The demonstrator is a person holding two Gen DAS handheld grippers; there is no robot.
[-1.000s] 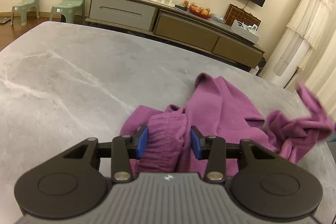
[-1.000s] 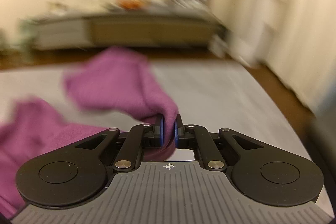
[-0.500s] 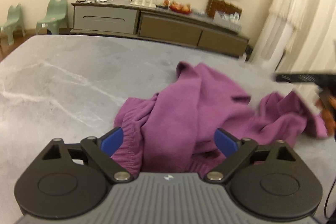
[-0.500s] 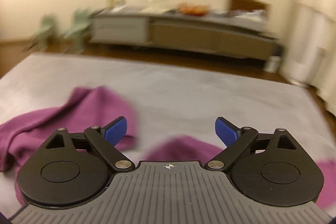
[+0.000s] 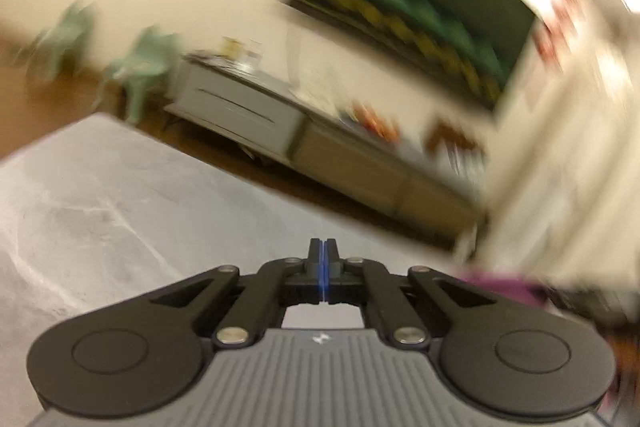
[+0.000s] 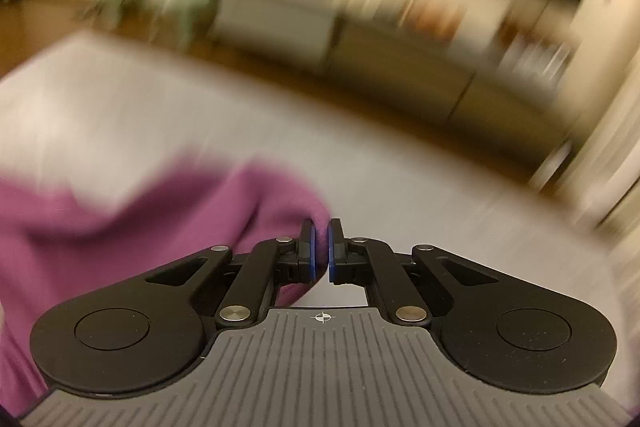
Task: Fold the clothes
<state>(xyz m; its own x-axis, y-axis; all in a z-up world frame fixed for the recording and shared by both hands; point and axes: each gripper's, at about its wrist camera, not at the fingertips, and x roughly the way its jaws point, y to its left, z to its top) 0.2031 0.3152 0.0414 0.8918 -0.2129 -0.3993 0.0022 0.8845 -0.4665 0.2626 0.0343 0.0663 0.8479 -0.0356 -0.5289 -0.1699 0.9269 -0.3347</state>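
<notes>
The left gripper [image 5: 324,247] is tilting sideways above the grey marble table [image 5: 100,211], its two blue pads pressing together with nothing between them. The one purple garment [image 5: 504,281] is showing only as a blurred strip low to its right. The right gripper [image 6: 320,231] is pointing level across the table, jaws narrowed to a slim gap, pinching a fold of the purple garment, which is spreading away to the left. Two green chairs [image 5: 140,67] are standing by the far wall.
</notes>
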